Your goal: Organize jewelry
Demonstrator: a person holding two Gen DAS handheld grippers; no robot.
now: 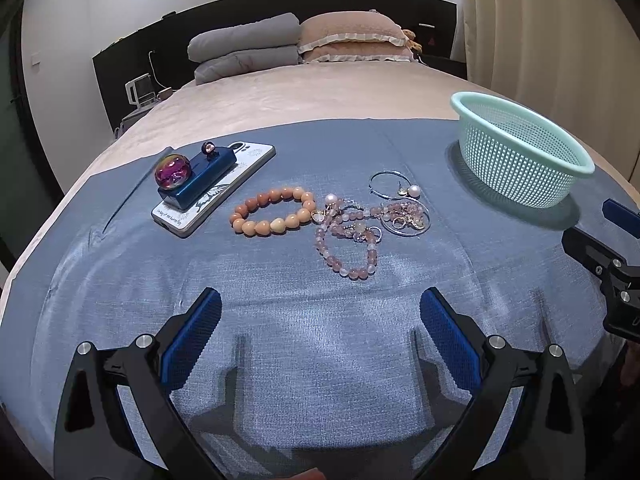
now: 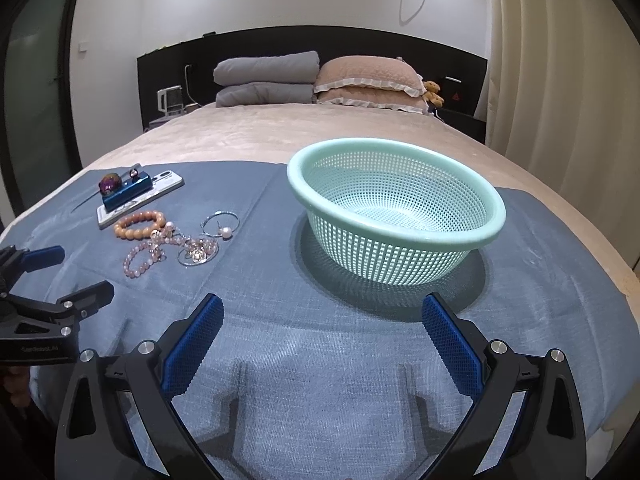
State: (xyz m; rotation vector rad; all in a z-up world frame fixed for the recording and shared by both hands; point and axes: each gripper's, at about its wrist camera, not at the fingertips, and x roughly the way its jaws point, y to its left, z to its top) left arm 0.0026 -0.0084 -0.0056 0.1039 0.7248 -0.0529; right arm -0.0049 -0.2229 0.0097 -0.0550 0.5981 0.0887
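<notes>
The left hand-held gripper [image 1: 320,320] hovers low over the blue cloth [image 1: 280,360] with its blue-padded fingers [image 1: 192,336] spread wide and nothing between them. The right hand-held gripper [image 2: 322,328] is likewise spread wide and empty, above the same cloth on the bed [image 2: 280,132]. Just beyond the left hand-held gripper lies the jewelry in a loose cluster: an orange bead bracelet [image 1: 272,210], touching it a pink bead bracelet [image 1: 348,248], and silver hoop earrings [image 1: 400,204] with pearls, tangled beside the pink beads. Left of the cluster a phone [image 1: 212,188] lies flat, carrying a blue box [image 1: 200,180] and an iridescent ball [image 1: 173,172]. Ahead of the right hand-held gripper stands a mint-green basket [image 2: 396,208], upright and empty, well apart from the jewelry.
</notes>
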